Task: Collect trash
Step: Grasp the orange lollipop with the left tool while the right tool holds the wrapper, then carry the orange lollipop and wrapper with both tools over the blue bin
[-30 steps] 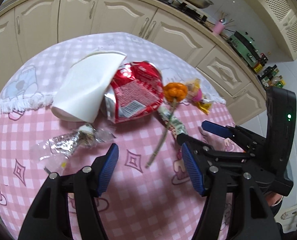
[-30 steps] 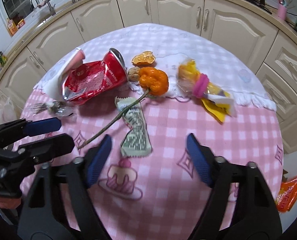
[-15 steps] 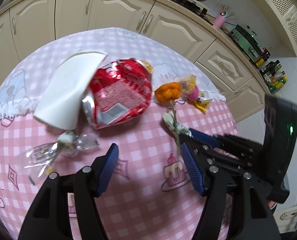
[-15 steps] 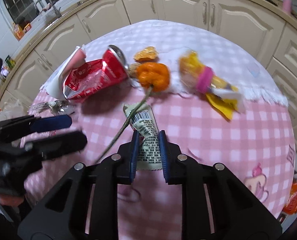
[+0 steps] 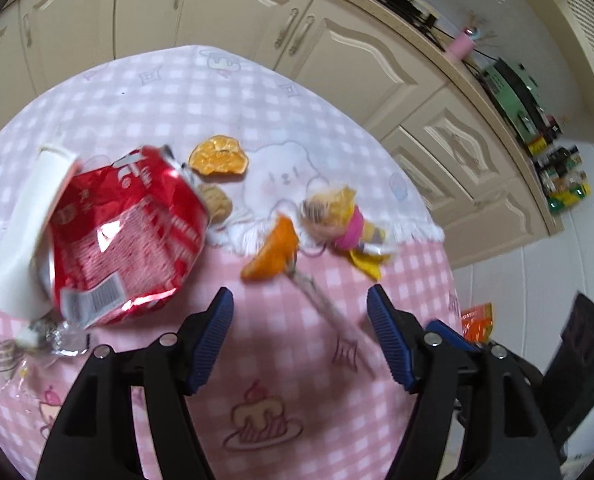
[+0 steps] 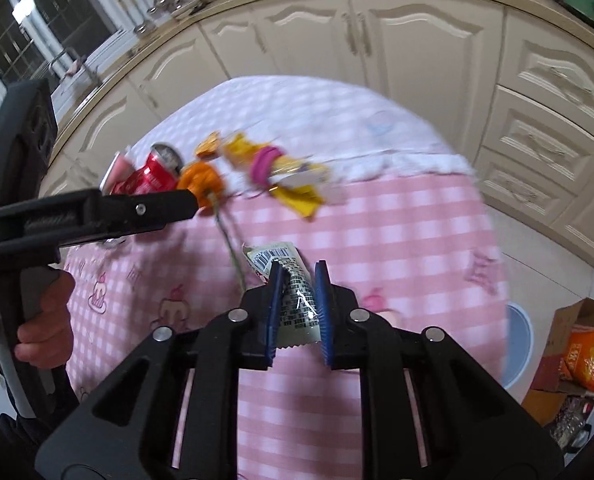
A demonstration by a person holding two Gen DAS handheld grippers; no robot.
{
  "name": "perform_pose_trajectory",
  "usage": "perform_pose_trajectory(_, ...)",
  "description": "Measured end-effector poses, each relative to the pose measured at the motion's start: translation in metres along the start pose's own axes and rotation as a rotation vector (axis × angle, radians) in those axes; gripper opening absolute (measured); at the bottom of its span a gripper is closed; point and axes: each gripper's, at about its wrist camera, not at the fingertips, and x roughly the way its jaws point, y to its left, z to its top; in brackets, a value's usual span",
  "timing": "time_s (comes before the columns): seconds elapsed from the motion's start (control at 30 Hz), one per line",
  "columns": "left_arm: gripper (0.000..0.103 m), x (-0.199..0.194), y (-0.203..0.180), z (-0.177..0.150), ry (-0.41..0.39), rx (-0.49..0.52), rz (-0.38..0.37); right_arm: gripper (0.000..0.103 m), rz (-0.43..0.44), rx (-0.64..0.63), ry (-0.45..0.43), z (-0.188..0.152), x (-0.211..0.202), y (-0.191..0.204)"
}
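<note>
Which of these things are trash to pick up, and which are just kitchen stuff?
Trash: wrapper pinched in the right gripper, whose jaws just closed; crushed red can; orange flower; dried orange slice; yellow wrapper.

Just there: cabinets, pink cup, tablecloth.

Motion blur smears the flower stem (image 5: 321, 300) at centre of the left view. A clear wrapper (image 5: 1, 356) is cut off at its left edge. Print on the snack wrapper (image 6: 297, 300) is unreadable.

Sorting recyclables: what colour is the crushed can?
Red with white print, the crushed can shows best in the left wrist view.
</note>
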Motion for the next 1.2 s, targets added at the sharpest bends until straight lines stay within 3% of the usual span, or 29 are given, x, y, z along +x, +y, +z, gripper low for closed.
perform_pose_trajectory(0.37, 0.067, 0.033, 0.0, 0.017, -0.002, -0.061, 0.091, 0.016, -0.003, 0.049, -0.029, 0.013, -0.007, -0.032)
perform_pose_trajectory(0.4, 0.064, 0.032, 0.0, 0.018, -0.014, -0.053, 0.092, 0.016, -0.003, 0.059, -0.027, 0.013, -0.006, -0.034)
perform_pose_trajectory(0.43, 0.043, 0.032, 0.0, 0.018, -0.019, -0.045, 0.104, 0.016, -0.003, 0.065, -0.024, 0.013, -0.005, -0.036)
perform_pose_trajectory(0.47, 0.03, 0.033, 0.001, 0.018, -0.015, -0.043, 0.127, 0.016, -0.006, 0.068, -0.022, 0.013, -0.003, -0.038)
perform_pose_trajectory(0.53, 0.024, 0.033, 0.004, 0.019, -0.022, -0.042, 0.126, 0.016, -0.011, 0.076, -0.015, 0.012, -0.001, -0.041)
perform_pose_trajectory(0.77, 0.017, 0.028, -0.004, 0.015, -0.025, 0.011, 0.135, 0.016, -0.014, 0.093, -0.022, 0.01, -0.006, -0.044)
perform_pose_trajectory(1.2, 0.016, -0.001, -0.041, -0.006, -0.058, 0.111, 0.11, 0.016, -0.033, 0.128, -0.072, -0.003, -0.04, -0.057)
